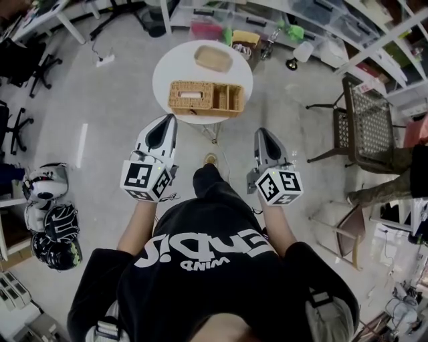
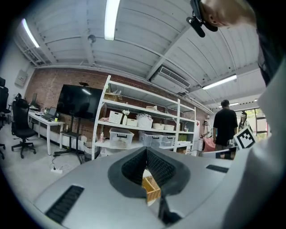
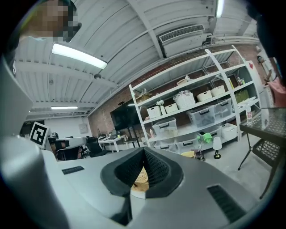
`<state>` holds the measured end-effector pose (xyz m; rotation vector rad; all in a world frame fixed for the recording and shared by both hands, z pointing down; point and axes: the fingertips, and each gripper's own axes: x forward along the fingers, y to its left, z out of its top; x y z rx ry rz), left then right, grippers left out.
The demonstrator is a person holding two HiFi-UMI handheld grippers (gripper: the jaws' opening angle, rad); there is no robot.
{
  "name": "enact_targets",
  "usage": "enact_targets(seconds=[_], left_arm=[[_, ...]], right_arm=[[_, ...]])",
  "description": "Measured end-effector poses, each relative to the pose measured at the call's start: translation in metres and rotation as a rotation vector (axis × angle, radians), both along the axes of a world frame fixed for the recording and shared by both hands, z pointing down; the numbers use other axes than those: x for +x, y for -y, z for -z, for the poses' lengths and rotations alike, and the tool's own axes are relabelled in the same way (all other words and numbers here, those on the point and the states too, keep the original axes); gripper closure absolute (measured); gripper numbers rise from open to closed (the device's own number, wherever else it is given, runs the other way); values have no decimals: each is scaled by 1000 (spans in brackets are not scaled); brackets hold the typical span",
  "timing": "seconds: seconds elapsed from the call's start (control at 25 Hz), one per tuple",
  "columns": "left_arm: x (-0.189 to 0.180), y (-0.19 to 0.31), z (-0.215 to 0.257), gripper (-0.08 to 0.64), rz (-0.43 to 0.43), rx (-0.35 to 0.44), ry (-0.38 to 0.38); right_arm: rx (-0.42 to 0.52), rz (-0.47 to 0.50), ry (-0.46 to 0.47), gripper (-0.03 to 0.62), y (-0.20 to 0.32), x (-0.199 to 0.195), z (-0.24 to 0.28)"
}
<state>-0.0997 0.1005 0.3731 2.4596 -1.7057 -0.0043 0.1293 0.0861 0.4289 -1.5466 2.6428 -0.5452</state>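
Note:
A small round white table (image 1: 167, 70) stands on the floor in front of me. On it sit a wicker organizer box (image 1: 204, 98) with compartments and, farther back, a shallow wicker tray (image 1: 213, 58). My left gripper (image 1: 167, 121) is held in the air just short of the table's near edge, jaws together and empty. My right gripper (image 1: 262, 132) hovers to the right of it, also shut with nothing in it. In the left gripper view the organizer (image 2: 152, 188) shows in the gap below the left gripper (image 2: 146, 150). In the right gripper view the wicker tray (image 3: 141, 178) shows below the right gripper (image 3: 144, 151).
A metal mesh chair (image 1: 364, 123) stands to the right, with a low stool (image 1: 341, 234) nearer. Several helmets (image 1: 53, 227) lie at the left. Shelves with plastic bins (image 1: 321, 20) line the back. A power strip (image 1: 105, 60) lies on the floor. A person (image 2: 225, 129) stands in the distance.

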Motion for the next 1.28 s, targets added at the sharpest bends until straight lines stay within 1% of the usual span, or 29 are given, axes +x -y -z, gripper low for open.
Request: enact_targets(seconds=[0.4, 0.64, 0.84, 1.04, 1.28], left_arm=[[-10, 104, 4, 561, 26, -15, 13], [-11, 151, 3, 561, 48, -30, 19], [-10, 177, 2, 561, 50, -35, 22], [-18, 203, 3, 561, 34, -35, 26], [-30, 242, 8, 561, -11, -29, 33]], right_arm=[[-24, 46, 9, 595, 109, -19, 4], [-28, 78, 14, 595, 161, -24, 5], [-32, 91, 31, 595, 192, -29, 4], [-42, 96, 33, 595, 214, -44, 1], [-38, 60, 31, 595, 245, -55, 5]])
